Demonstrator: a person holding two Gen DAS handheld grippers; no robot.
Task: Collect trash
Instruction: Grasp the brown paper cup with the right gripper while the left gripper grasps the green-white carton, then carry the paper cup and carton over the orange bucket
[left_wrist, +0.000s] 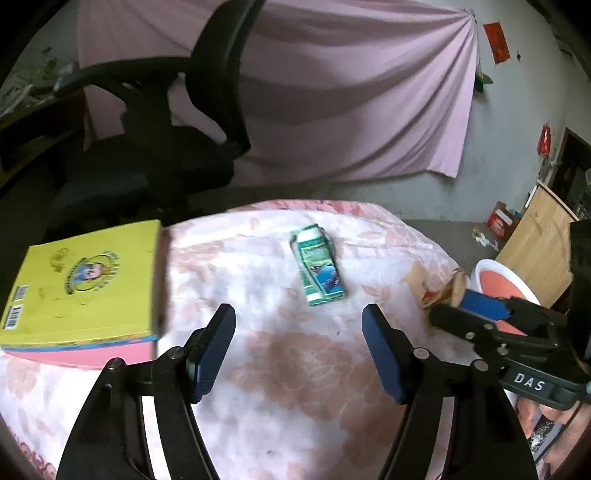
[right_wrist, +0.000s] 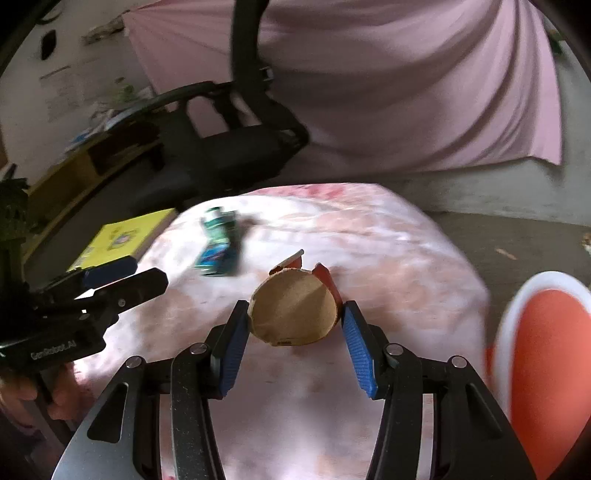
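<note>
A flattened green carton (left_wrist: 320, 265) lies on the pink floral cloth (left_wrist: 258, 332), ahead of my left gripper (left_wrist: 298, 325), which is open and empty. The carton also shows in the right wrist view (right_wrist: 218, 245). My right gripper (right_wrist: 293, 314) is shut on a brown cardboard cup piece with red edges (right_wrist: 295, 314), held between its blue pads (right_wrist: 232, 343). In the left wrist view the right gripper (left_wrist: 448, 302) holds that piece (left_wrist: 443, 291) at the cloth's right edge. An orange bin with a white rim (right_wrist: 546, 354) stands to the right, below the table edge.
A yellow book (left_wrist: 85, 284) lies on a pink one at the left of the cloth. A black office chair (left_wrist: 155, 155) stands behind the table. A pink sheet (left_wrist: 351, 92) hangs on the wall. A wooden board (left_wrist: 535, 240) leans at the right.
</note>
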